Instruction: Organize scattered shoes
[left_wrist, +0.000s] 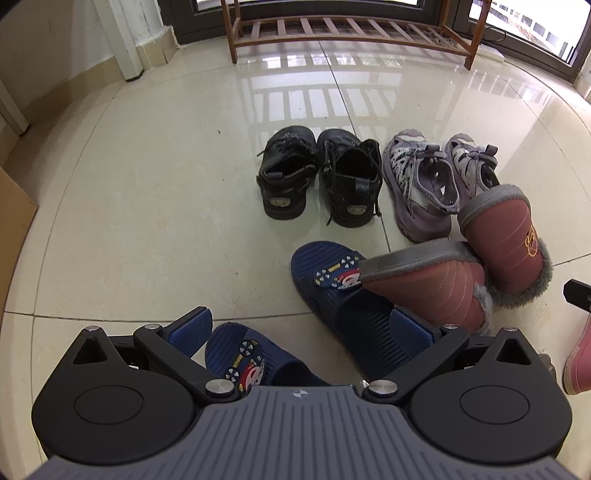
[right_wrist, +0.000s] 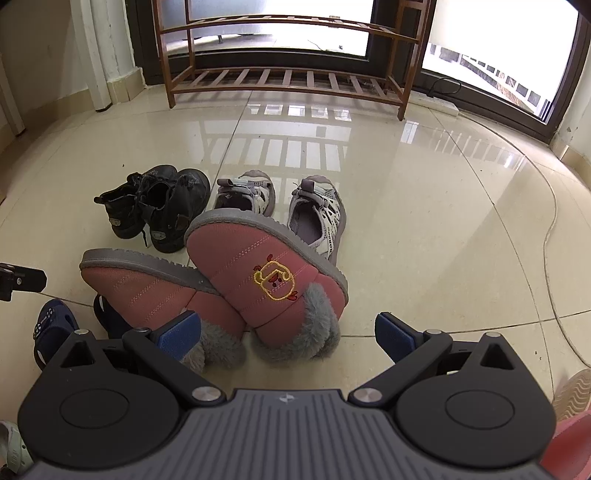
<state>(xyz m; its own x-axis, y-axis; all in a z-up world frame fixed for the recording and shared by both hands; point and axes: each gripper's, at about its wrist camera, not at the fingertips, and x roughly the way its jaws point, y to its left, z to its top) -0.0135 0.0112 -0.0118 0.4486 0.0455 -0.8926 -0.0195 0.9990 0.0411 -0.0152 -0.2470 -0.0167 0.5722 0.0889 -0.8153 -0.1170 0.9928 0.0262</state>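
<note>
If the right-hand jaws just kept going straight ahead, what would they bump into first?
Probably the pink slipper with the yellow emblem, lying directly ahead of the open right gripper; depth is hard to judge.

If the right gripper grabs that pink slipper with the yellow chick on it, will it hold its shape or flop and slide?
The pink slipper looks quilted and padded, so its upper will probably squash between the fingers. Its grey sole looks thicker, likely the stiffer part to pinch. It lies tilted against the other pink slipper and a grey sandal, so lifting it may shift them on the glossy floor.
</note>
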